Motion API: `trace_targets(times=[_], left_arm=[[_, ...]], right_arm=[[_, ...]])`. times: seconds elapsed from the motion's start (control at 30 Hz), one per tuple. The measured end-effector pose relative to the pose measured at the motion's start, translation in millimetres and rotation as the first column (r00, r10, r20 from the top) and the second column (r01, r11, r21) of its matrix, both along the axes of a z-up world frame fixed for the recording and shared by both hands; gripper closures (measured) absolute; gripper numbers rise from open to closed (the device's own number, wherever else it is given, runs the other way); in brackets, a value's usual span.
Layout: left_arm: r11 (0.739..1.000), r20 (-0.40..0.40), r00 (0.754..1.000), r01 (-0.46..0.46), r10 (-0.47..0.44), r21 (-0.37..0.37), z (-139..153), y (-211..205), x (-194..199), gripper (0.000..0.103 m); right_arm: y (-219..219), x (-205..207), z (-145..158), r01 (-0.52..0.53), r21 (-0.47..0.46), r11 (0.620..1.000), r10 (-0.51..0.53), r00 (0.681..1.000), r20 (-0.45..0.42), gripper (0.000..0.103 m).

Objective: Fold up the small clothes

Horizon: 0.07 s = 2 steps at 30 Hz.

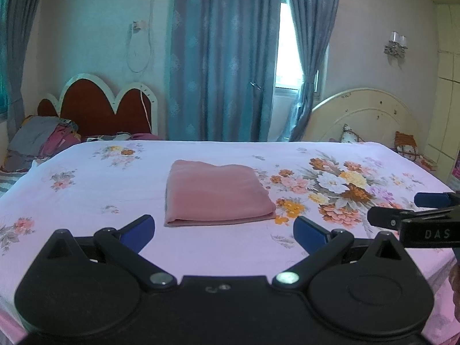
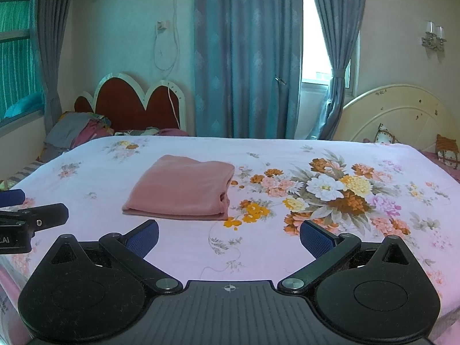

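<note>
Black spread tongs [image 1: 224, 230], soft pink folded cloth [image 1: 215, 192]

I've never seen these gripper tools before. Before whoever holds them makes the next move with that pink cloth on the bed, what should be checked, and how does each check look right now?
1. Left gripper open and empty: ok, its jaws are spread wide.
2. Right gripper open and empty: ok, also spread wide.
3. Pink cloth folded: ok, it lies as a neat stacked rectangle.
4. Cloth free of both grippers: ok, neither touches it.
5. Cloth lying flat on the floral bedsheet, away from its edges: ok.
6. More small clothes waiting to be folded: cannot tell; only a pile of fabrics shows beyond the bed.
</note>
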<state>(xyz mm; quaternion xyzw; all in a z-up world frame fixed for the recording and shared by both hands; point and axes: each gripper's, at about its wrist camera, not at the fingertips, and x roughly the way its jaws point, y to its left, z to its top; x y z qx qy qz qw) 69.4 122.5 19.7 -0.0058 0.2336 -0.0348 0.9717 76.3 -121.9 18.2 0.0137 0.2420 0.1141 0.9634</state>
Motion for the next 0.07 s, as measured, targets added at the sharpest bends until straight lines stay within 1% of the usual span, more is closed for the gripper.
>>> trace_targets(times=[0.07], left_arm=[[1.000, -0.008, 1.000, -0.004, 0.004, 0.008, -0.9, -0.7, 1.9, 0.001]], right_arm=[[-0.3, 0.6, -0.6, -0.003, 0.000, 1.000, 0.003, 1.000, -0.003, 0.000]])
